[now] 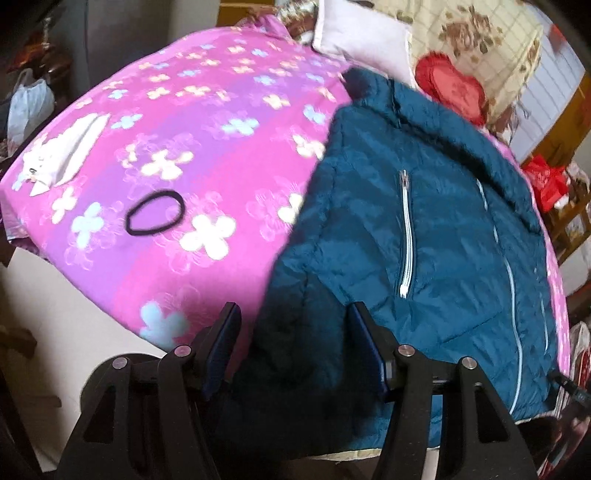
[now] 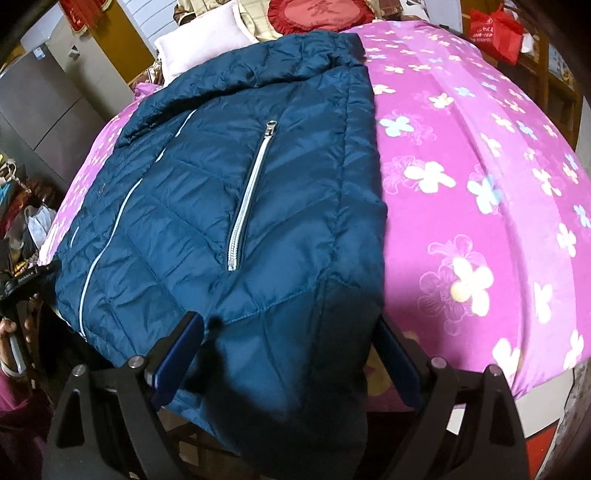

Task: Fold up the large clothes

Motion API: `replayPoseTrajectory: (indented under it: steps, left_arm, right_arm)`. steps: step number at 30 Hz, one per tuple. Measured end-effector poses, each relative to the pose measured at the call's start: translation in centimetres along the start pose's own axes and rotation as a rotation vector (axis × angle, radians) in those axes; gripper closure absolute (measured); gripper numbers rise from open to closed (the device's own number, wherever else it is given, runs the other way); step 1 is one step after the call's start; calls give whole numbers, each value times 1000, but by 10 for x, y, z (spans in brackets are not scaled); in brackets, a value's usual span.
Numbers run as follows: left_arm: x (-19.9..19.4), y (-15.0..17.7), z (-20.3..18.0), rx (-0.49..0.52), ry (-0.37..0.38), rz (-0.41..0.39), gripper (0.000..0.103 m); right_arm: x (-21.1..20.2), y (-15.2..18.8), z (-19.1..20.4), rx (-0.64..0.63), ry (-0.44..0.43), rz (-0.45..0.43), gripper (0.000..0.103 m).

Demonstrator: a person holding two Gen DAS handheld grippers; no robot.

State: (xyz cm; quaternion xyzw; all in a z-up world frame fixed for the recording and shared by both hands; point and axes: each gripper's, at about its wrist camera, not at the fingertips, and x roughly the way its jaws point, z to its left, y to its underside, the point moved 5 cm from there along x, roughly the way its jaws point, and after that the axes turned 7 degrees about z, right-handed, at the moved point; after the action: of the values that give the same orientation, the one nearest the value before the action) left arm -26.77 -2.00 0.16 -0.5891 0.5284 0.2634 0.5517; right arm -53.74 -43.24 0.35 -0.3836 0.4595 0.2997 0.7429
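Teal jacket spread flat at the foot edge of the bed, both my claws released.

The quilted jacket (image 2: pixel 236 206) lay front-up on the pink flowered bedspread (image 2: pixel 461 184), hem hanging toward me over the bed's near edge, presumably so I could take it there. My left claw (image 1: pixel 291 332) and right claw (image 2: pixel 291 343) hovered spread wide over the hem, gripping nothing. A black hair tie (image 1: pixel 154 213) sat near the bed's left edge; pillows (image 1: pixel 354 33) lay at the head.
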Motion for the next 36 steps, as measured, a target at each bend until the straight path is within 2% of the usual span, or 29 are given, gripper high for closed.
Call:
replayPoseTrajectory:
  steps: [2, 9, 12, 16, 23, 32, 34, 36]
  left_arm:
    - [-5, -4, 6, -21, 13, -22, 62]
    - [10, -1, 11, -35, 16, 38, 62]
    - [11, 2, 4, 2, -10, 28, 62]
    - [13, 6, -5, 39, -37, 28, 61]
    - [13, 8, -7, 50, -45, 18, 61]
    - [14, 8, -9, 62, -65, 14, 60]
    - [14, 8, -9, 66, -69, 12, 60]
    - [14, 9, -10, 69, -72, 12, 60]
  right_arm:
    - [1, 0, 0, 1, -7, 2, 9]
    - [6, 1, -2, -8, -8, 5, 9]
    - [6, 2, 2, -22, -16, -1, 9]
    - [6, 3, 8, -26, -79, -8, 9]
    - [7, 2, 11, -27, -93, -22, 10]
    - [10, 2, 17, -82, -49, -12, 10]
    - [10, 2, 18, -99, -35, -13, 16]
    - [10, 2, 22, -141, -6, -13, 39]
